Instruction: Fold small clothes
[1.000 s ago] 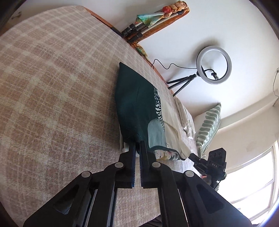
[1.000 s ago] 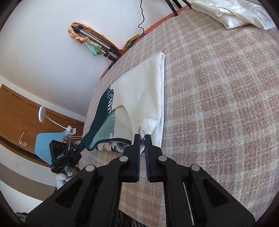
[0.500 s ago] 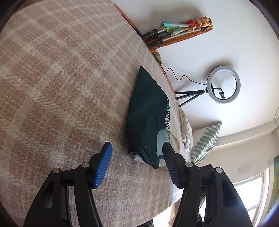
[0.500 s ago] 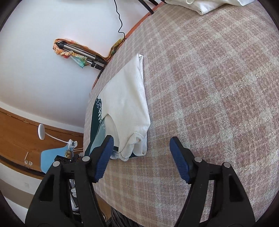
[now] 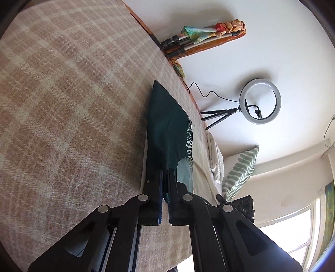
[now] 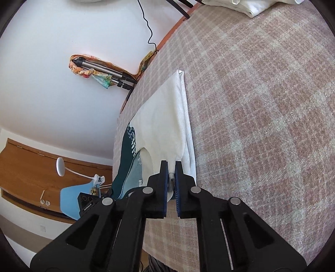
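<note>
Both tongs pinch the garment (image 5: 167, 129): left (image 5: 165, 177) dark-green side, right (image 6: 171, 169) cream side.

Your garment (image 5: 167, 134) lies flat on the bed (image 5: 73, 104), its near edge between both tools, with a folded cloth pile (image 6: 247, 6) behind it and a ring light (image 5: 260, 101) beyond.
</note>
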